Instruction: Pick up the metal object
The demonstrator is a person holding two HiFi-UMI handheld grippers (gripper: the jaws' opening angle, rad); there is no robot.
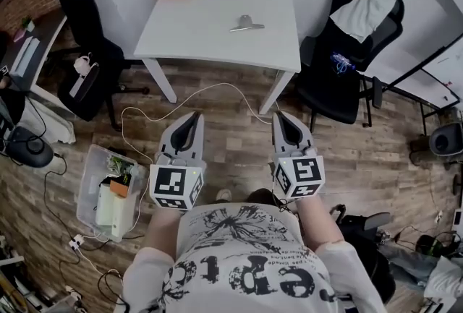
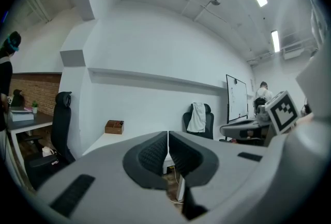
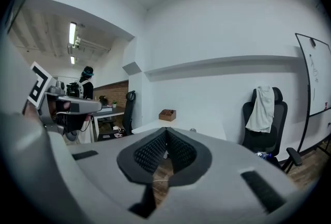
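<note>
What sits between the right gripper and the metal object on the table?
Head view: from the right gripper, wood floor crossed by a white cable, then the table front edge and bare tabletop up to the metal object.

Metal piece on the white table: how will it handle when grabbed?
The metal object looks thin and flat, lying low on the smooth white table, so it may skid when nudged. Probably stiff and light. Unlikely to roll or tip.
</note>
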